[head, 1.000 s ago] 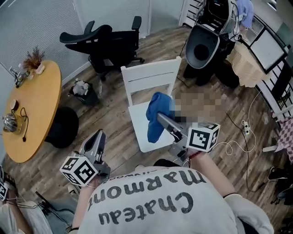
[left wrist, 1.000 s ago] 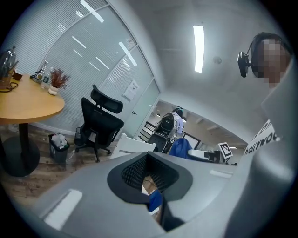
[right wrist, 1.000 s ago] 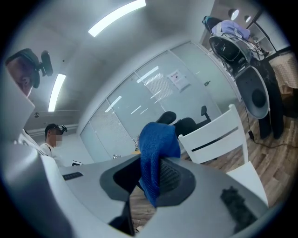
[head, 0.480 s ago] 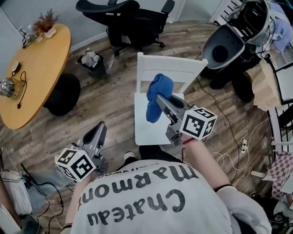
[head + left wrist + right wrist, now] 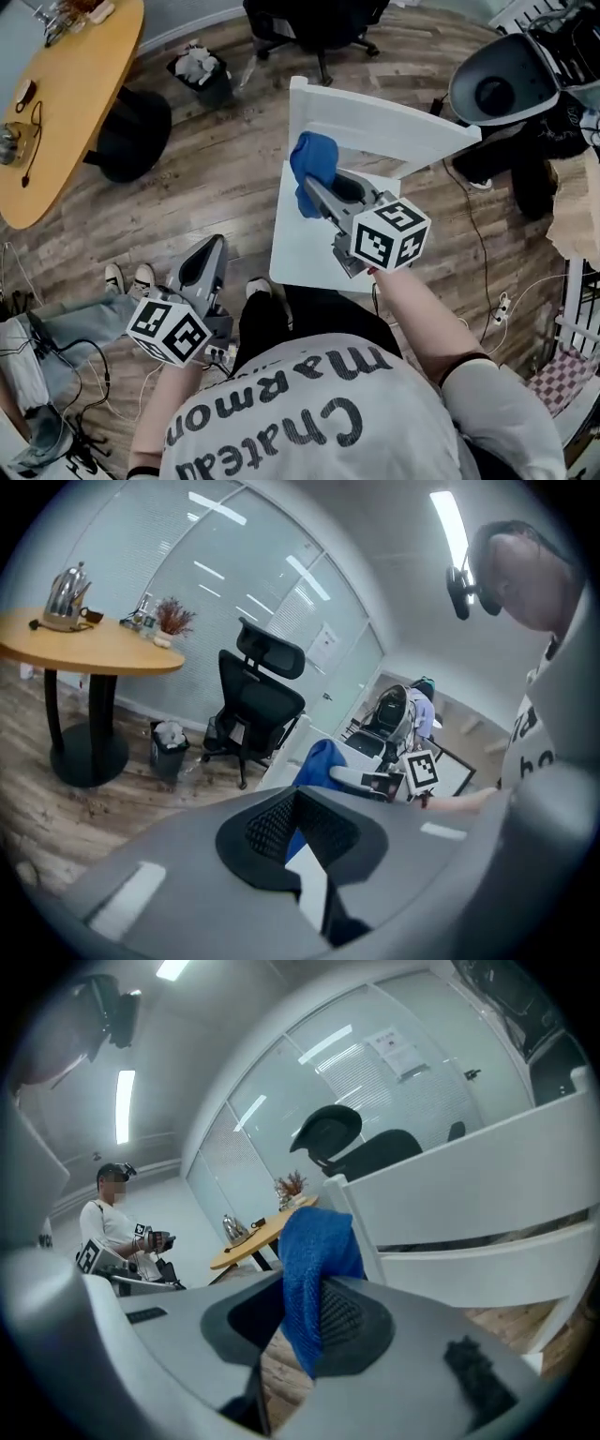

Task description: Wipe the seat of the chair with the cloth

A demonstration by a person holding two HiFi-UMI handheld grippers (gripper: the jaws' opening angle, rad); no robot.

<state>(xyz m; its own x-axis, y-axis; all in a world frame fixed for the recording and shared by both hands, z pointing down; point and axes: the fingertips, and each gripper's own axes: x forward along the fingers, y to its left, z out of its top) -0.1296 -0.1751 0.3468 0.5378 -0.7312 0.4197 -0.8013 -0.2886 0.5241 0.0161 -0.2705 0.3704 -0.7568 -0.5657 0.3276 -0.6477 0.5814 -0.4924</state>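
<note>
The right gripper (image 5: 314, 187) pinches a bunched blue cloth (image 5: 309, 164) above the white chair (image 5: 375, 127) seat (image 5: 300, 253), near its backrest. It should probably be lowered until it lies flat, then swept evenly. Its long axis hangs down toward the seat. The left gripper (image 5: 208, 248), jaws together and empty, is off the seat's front-left corner.

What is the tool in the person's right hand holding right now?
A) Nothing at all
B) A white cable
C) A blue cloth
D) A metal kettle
C: in the right gripper view the right tool has its jaws closed on a blue cloth, and the head view shows that cloth held over the white chair.
</note>
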